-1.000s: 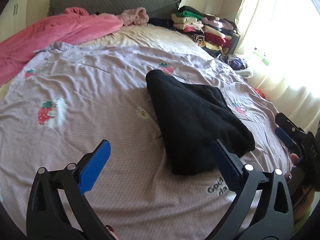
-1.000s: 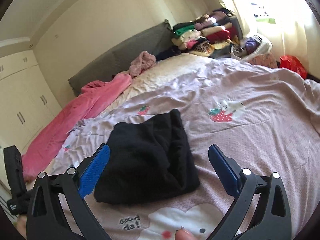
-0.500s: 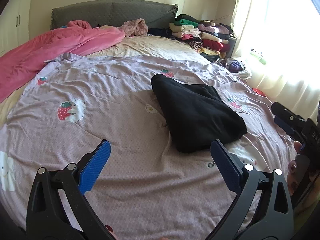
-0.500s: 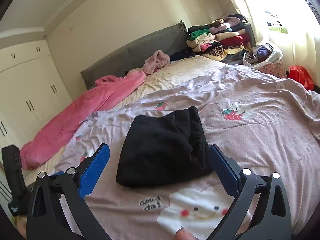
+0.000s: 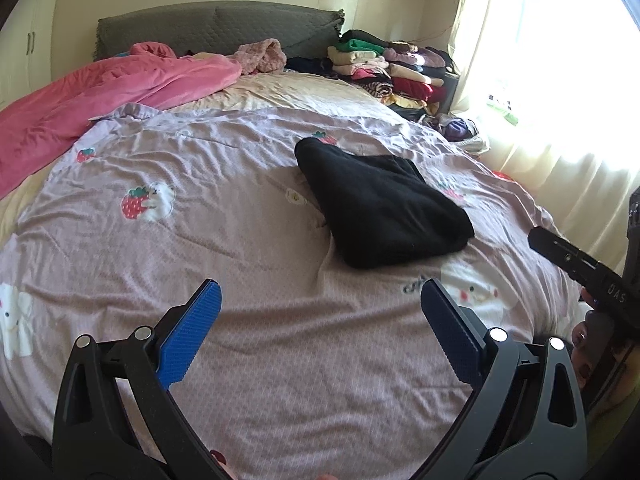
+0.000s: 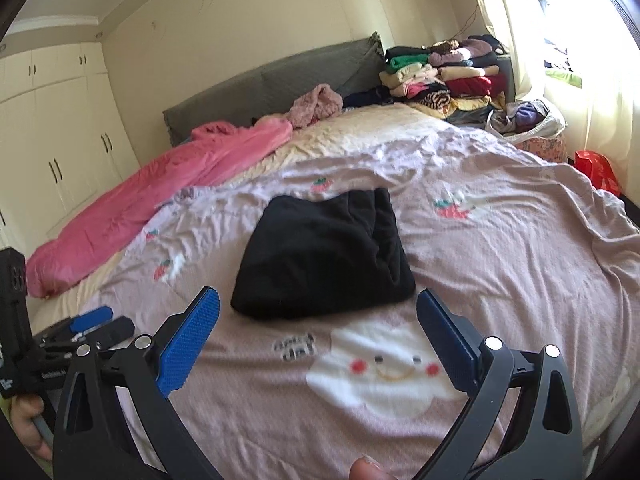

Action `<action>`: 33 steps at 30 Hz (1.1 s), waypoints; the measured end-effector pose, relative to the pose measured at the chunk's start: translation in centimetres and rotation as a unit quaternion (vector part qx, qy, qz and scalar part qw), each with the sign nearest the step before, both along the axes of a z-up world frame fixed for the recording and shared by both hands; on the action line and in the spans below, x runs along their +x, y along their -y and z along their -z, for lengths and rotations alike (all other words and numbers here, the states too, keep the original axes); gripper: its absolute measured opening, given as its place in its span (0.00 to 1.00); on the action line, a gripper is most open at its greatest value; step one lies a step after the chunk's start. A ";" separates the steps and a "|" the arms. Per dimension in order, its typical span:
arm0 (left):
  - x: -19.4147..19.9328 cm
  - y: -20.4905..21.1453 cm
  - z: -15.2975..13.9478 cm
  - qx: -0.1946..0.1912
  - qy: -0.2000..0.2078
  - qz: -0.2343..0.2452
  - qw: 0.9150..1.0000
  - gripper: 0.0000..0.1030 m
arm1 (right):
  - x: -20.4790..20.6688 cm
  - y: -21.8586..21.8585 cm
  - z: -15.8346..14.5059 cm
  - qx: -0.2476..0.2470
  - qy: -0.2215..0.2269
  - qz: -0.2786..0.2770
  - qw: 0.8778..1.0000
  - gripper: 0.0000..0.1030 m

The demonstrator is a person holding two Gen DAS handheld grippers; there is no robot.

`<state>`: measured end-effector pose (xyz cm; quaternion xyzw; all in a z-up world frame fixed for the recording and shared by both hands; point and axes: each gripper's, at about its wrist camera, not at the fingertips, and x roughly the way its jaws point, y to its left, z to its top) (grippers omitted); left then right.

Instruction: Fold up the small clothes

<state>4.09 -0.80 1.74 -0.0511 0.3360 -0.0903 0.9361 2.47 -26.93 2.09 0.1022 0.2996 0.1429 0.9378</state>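
Nearest the lens, the left hand-held gripper [image 5: 318,312] hangs above the lilac bedspread [image 5: 240,240] with its blue fingers [image 5: 188,330] spread wide and nothing between them. The right hand-held gripper [image 6: 318,312] is spread the same way and just as empty, hovering over the white smiling cartoon print [image 6: 384,368] near the bed's foot.

Just beyond both sets of fingertips lies the black garment [image 5: 380,208], a compact, thick bundle resting flat on the bedspread, apart from both grippers. It looks already folded, with a rounded closed edge toward the foot of the bed and layered edges on its far right side [image 6: 384,224], so the step in hand is probably either a last tidy or lifting it away.

To do that well, come in low from opposite sides and pinch through all the layers at once near the closed edge. Catching only the top layer would likely peel the fold open. The fabric seems soft and heavy, so it should sag if held at one point; two spaced grips ought to keep its shape. Avoid snagging the wrinkled bedspread underneath.

Further back a pink blanket [image 5: 112,88] lies along the left side, and a stack of folded clothes [image 6: 440,76] sits by the headboard [image 5: 216,28], a plausible destination.
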 end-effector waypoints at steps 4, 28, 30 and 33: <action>-0.5 -0.5 2.2 -0.006 -0.020 0.002 1.000 0.91 | -0.4 -0.1 2.6 -0.012 -0.042 0.007 0.999 0.96; 0.0 -1.1 4.0 -0.009 -0.049 -0.001 0.999 0.91 | -0.4 -0.9 3.9 -0.047 -0.060 0.018 0.997 0.96; 0.0 -1.1 4.0 -0.007 -0.048 -0.002 0.999 0.91 | -0.4 -0.8 3.8 -0.048 -0.060 0.019 0.997 0.96; 0.0 -1.2 3.9 -0.008 -0.048 -0.002 0.999 0.91 | -0.5 -0.8 3.7 -0.049 -0.060 0.020 0.997 0.96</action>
